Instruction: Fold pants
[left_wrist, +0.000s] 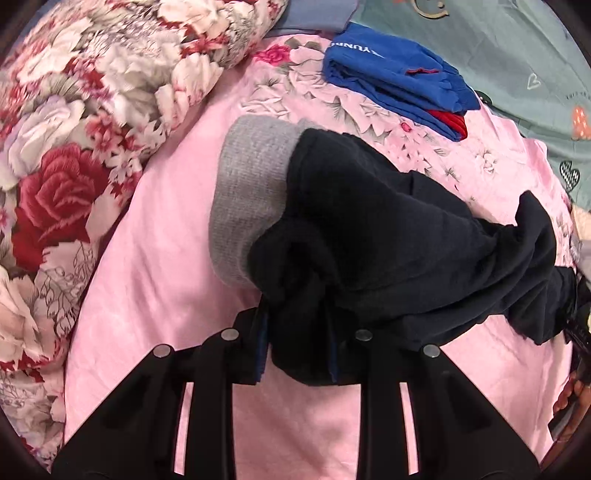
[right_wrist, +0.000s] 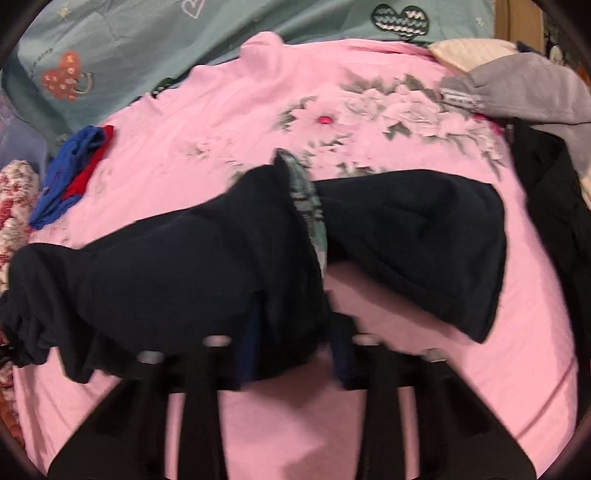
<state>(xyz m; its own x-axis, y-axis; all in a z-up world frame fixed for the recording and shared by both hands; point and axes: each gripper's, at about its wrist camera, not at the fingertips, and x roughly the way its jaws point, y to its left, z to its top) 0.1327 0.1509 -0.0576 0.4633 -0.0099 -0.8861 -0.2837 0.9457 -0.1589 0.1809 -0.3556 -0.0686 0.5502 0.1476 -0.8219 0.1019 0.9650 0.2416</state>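
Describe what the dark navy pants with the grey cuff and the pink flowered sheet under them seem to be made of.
Dark navy pants: apparently a soft, matte knit, perhaps fleece; they bunch in thick, rounded folds without shine. Their grey cuff: ribbed knit, with fine parallel lines visible. Pink flowered sheet: thin, smooth woven cloth with a slight sheen and a printed pattern; the fibre cannot be told.

The dark navy pants (left_wrist: 369, 236) lie bunched and crumpled across the pink floral bedsheet (left_wrist: 155, 266) — not flat, with folds heaped near the middle. A grey ribbed band (left_wrist: 247, 199) (probably the waistband, turned outward) shows at one end. In the blurred right wrist view, a greenish plaid lining (right_wrist: 306, 199) peeks out between two dark lobes — one spreading rightward.
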